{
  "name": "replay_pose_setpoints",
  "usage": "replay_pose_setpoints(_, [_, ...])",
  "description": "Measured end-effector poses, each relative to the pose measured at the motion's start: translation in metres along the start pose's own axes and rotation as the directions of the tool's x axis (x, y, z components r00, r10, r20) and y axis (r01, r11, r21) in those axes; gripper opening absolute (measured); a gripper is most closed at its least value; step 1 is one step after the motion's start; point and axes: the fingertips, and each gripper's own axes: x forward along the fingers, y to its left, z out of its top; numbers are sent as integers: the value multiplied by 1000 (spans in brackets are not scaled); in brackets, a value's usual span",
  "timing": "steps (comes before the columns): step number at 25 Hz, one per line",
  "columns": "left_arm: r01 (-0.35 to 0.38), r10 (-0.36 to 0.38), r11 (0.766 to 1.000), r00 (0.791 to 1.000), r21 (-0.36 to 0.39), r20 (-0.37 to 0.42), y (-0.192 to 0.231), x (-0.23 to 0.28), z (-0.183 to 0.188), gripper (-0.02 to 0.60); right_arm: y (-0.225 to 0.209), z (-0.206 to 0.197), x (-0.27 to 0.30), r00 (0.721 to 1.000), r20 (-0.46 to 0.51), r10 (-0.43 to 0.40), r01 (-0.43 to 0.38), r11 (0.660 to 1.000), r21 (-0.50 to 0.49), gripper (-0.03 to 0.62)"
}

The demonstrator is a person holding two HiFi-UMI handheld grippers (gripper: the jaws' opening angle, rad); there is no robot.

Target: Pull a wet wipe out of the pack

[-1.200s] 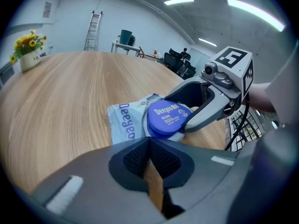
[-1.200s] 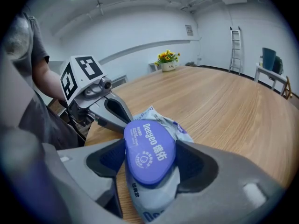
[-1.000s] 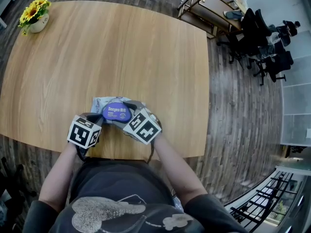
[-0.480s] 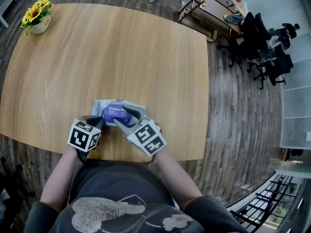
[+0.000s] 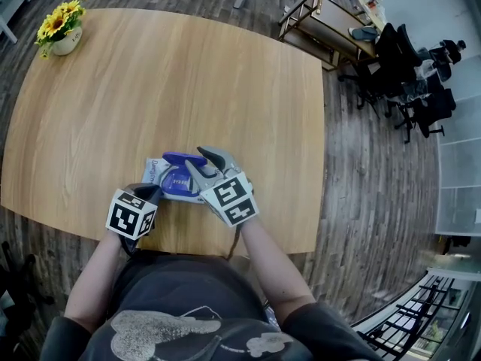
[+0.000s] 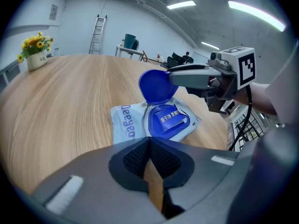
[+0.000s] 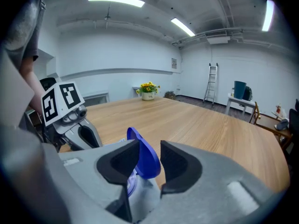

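1. Since a second ago, the right gripper [image 5: 197, 160] is sitting higher and further over the pack [image 5: 154, 168]. The blue lid [image 5: 183, 157], shut flat then, is now standing up on its hinge.
2. Its tongs have just been narrowing, and the lid [image 7: 145, 158] is standing between them. It is leaning against one pad, with a sliver of gap showing at the other, so they are not clamping it.
3. The right forearm [image 5: 264, 256] is reaching in from the person's lower right. The gripper is angling down and toward the left, with its marker cube [image 5: 230, 198] facing up.
4. The left gripper [image 5: 148, 192] is holding the same spot as before at the pack's near left corner, pointing steeply down. Its tongs [image 6: 150, 160] are sitting closed, with only a slit of wood showing between the pads and no wipe or pack seen there.
5. The left forearm [image 5: 94, 271] is coming up from the lower left, and its cube [image 5: 131, 215] is tilting toward the camera.
6. The pack [image 6: 124, 127] is lying flat near the front edge of the wooden table [image 5: 188, 74], between the two grippers. Its blue opening ring [image 6: 168, 121] is showing under the raised lid [image 6: 155, 85].
7. A flower pot [image 5: 64, 34] is standing well apart at the far left corner.
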Motion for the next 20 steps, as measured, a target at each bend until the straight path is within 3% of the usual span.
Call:
replay_pose_setpoints(8, [-20, 20, 1000, 1000, -3, -3, 2, 1, -2, 18, -24, -9, 22, 998, -18, -67, 68, 998, 18, 135])
replay_pose_setpoints(16, [-53, 53, 999, 999, -5, 7, 3, 2, 0, 18, -34, -26, 37, 994, -76, -76, 80, 996, 48, 149])
replay_pose_setpoints(20, [-44, 48, 998, 996, -55, 76, 3, -11, 11, 18, -42, -12, 24, 993, 26, -111, 107, 986, 129, 146])
